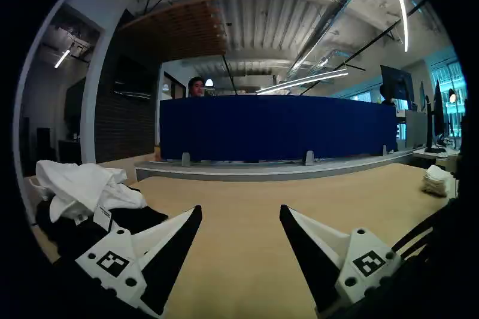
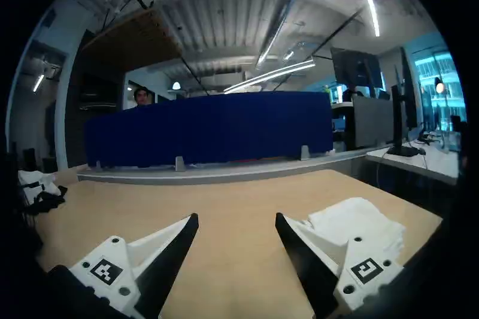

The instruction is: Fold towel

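Note:
In the left gripper view, a heap of white and black cloth lies at the table's left edge, just beyond my left gripper's left finger. That gripper is open over bare wood, nothing between its fingers. A stack of folded white towels sits far right. In the right gripper view, my right gripper is open and empty above the table. The folded white towel stack lies behind its right finger. The cloth heap shows small at the far left.
A light wooden table stretches ahead to a blue divider panel, with a person behind it. Monitors and a side desk stand to the right. The table's right edge runs close to the towel stack.

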### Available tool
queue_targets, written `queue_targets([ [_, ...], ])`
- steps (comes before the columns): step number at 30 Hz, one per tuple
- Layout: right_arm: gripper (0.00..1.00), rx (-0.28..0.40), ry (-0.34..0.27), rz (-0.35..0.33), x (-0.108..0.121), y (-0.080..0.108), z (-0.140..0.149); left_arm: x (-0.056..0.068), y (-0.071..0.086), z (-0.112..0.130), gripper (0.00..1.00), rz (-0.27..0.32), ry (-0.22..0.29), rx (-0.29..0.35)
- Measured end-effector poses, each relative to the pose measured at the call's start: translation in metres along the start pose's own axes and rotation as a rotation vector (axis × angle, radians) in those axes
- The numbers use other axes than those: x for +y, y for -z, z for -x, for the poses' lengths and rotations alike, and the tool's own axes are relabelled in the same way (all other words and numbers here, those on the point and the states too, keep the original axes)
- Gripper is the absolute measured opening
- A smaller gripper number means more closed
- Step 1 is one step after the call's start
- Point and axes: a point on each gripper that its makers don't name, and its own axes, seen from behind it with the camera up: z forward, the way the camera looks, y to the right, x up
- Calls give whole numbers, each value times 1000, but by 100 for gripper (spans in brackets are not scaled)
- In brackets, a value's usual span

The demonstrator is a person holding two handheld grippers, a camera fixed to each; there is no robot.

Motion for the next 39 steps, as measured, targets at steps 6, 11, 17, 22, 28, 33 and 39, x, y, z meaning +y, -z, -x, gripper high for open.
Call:
queue_targets([
  [6, 99, 10, -11, -1, 0, 3, -1, 0, 0, 0, 97, 0, 0, 0],
  [11, 99, 17, -13, -5, -2, 5, -3, 0, 0, 0, 96, 0, 0, 0],
  [17, 99, 26, -12, -10, -4, 4, -1, 0, 0, 1, 97, 0, 0, 0],
  [22, 100, 41, 7, -19, -7, 4, -2, 1, 1, 0, 97, 0, 0, 0],
  [28, 99, 57, 51, -30, -13, 7, 0, 1, 1, 0, 97, 0, 0, 0],
  [33, 99, 58, 79, -33, -16, 8, 2, 1, 1, 0, 97, 0, 0, 0],
  [39, 100, 59, 83, -26, -14, 8, 1, 0, 1, 0, 97, 0, 0, 0],
])
